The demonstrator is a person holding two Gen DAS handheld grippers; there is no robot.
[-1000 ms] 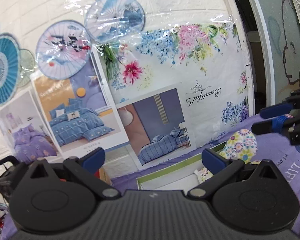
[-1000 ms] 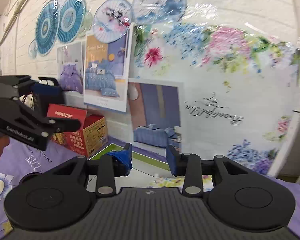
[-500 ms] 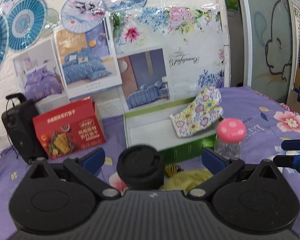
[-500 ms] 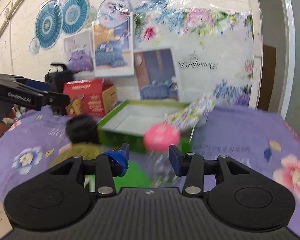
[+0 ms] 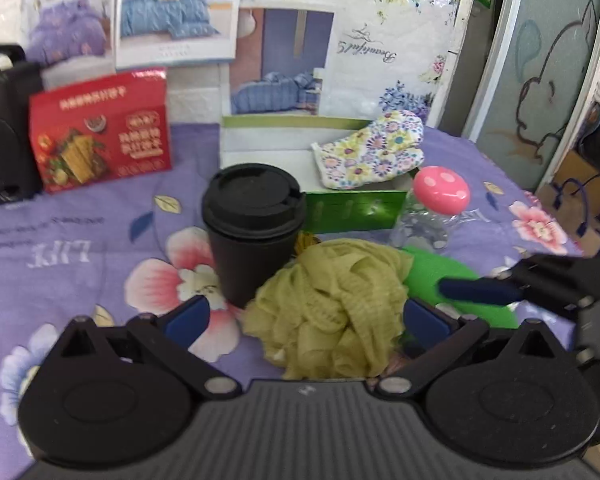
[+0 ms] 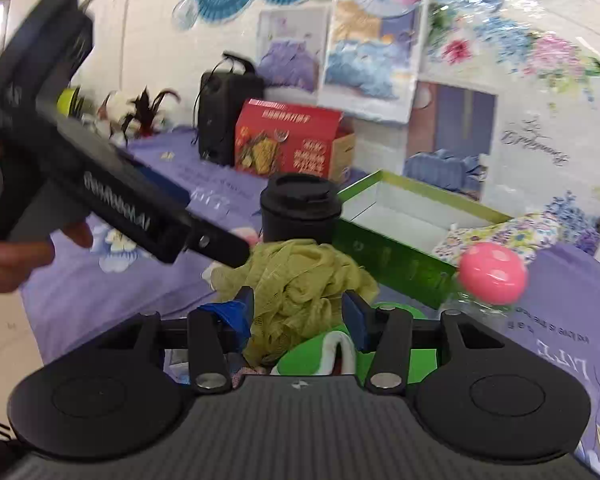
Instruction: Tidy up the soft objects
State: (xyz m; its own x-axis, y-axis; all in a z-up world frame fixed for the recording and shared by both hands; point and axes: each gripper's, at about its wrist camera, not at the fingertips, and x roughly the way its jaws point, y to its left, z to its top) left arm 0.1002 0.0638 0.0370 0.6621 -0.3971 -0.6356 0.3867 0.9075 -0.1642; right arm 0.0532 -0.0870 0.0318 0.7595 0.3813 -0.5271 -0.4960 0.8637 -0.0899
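right gripper (image 6: 298, 312): jaws just opening, spread, nothing pinched | olive mesh pouf (image 6: 300, 276) straight ahead between tips; no clear long axis | left gripper (image 5: 300, 316) spread, similarly near

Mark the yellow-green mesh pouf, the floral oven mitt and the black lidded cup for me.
yellow-green mesh pouf (image 5: 332, 304): left wrist view, middle of the ruffled mesh.
floral oven mitt (image 5: 374, 154): left wrist view, centre of the palm, lying over the green box's edge.
black lidded cup (image 5: 254, 200): left wrist view, on its lid.
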